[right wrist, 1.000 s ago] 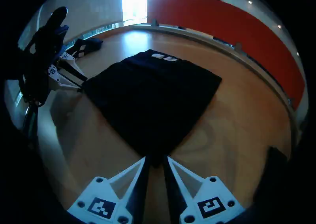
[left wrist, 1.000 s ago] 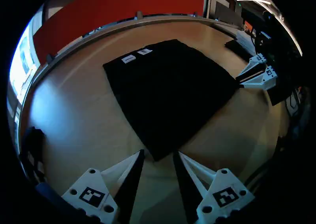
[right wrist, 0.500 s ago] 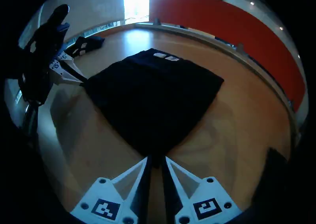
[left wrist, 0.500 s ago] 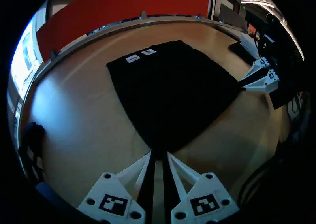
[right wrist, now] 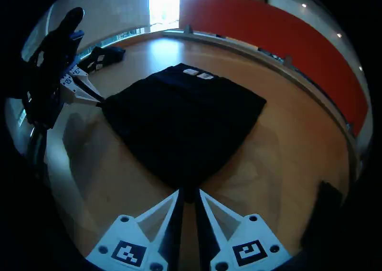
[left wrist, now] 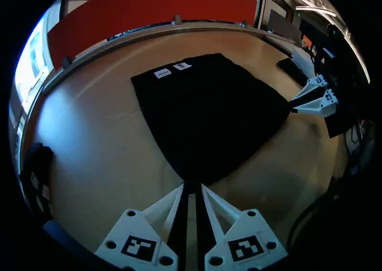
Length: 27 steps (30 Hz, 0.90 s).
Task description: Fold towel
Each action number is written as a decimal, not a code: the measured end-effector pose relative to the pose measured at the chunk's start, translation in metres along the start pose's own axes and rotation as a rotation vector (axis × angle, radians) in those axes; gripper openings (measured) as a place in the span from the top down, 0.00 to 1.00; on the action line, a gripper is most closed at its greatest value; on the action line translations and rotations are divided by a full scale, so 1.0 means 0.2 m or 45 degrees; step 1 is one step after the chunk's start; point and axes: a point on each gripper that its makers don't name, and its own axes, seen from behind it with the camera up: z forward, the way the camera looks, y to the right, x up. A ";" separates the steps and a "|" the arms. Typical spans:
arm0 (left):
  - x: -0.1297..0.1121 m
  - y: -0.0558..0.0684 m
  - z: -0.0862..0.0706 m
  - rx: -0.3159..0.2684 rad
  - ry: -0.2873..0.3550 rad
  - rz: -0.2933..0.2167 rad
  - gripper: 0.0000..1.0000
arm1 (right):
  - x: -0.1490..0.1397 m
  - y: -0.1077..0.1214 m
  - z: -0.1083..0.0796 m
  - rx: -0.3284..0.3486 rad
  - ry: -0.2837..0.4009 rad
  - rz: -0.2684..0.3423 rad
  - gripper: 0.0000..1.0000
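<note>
grip: towel [left wrist: 210, 113] corners pinched shut by left gripper [left wrist: 191, 194] and right gripper [right wrist: 188, 197] (thin bites) | risk: corner pulled free mid-lift

Towel [left wrist: 210, 113] on table [left wrist: 95, 142], left tool [left wrist: 191, 186] and right tool [right wrist: 189, 192] at adjacent corners

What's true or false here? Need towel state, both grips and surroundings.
1. The black towel lies spread on the wooden table. True.
2. The left gripper is shut on a towel corner. True.
3. The right gripper hangs open, clear of the towel. False: its fingers are pinched on another towel corner.
4. Two white labels sit near the towel's far edge. True.
5. The panel behind the table is green. False: the panel is red.
</note>
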 end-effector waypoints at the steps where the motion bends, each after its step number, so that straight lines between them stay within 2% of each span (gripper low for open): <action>1: 0.01 0.00 -0.01 -0.001 0.001 -0.004 0.90 | 0.01 0.00 -0.01 0.000 0.003 -0.002 0.84; 13: 0.08 0.02 -0.16 -0.016 0.017 -0.057 0.90 | 0.12 -0.01 -0.17 -0.004 0.045 -0.028 0.84; 20: 0.12 0.05 -0.29 -0.036 0.020 -0.094 0.90 | 0.20 -0.04 -0.30 0.020 0.060 -0.056 0.84; 27: 0.15 0.08 -0.42 -0.054 0.016 -0.099 0.90 | 0.26 -0.07 -0.42 0.052 0.056 -0.077 0.85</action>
